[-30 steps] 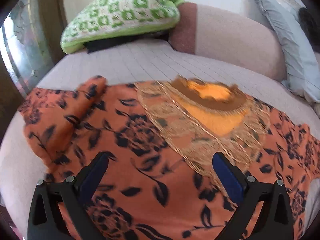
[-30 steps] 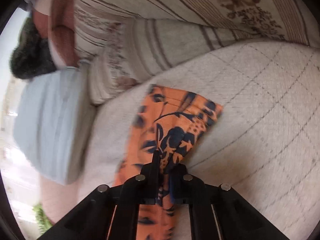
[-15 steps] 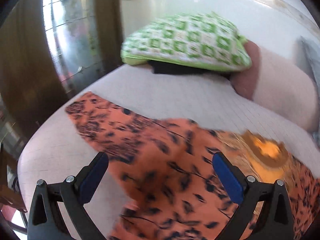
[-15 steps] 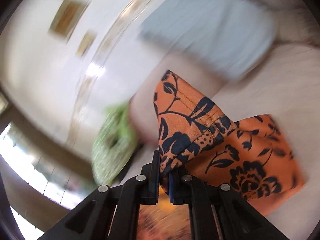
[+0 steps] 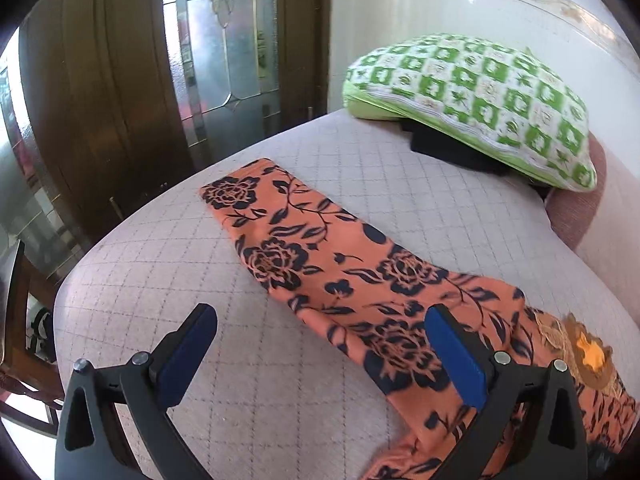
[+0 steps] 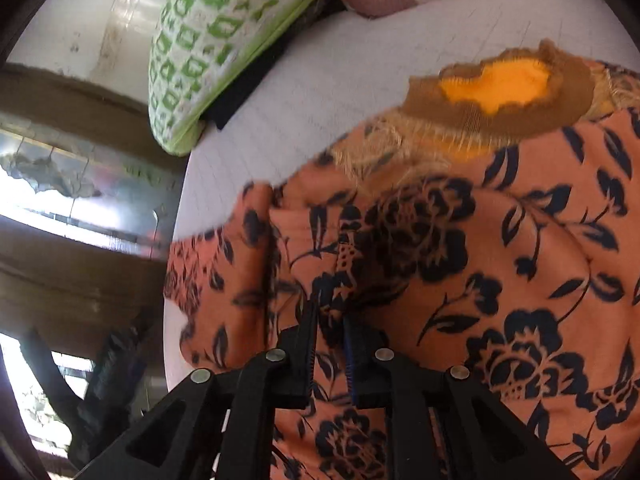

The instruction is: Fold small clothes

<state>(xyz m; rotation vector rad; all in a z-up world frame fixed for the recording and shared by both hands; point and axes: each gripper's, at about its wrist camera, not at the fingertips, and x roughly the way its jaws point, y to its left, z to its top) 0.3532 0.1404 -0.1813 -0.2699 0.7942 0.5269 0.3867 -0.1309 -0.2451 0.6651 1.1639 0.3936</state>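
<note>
Orange top (image 6: pixel 500 248): right gripper (image 6: pixel 330 316) has its jaws just easing apart, sleeve cloth between them; let it drop flat. Left gripper (image 5: pixel 320 340) hovers released over the other sleeve (image 5: pixel 280 240).

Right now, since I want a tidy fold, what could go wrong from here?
The right gripper fingers have just been opening with the orange top's sleeve fabric between them; pulling back could drag the fold loose. The neckline fringe might snag. The other sleeve, spread flat ahead of the open left gripper, may bunch if grabbed mid-length.
</note>
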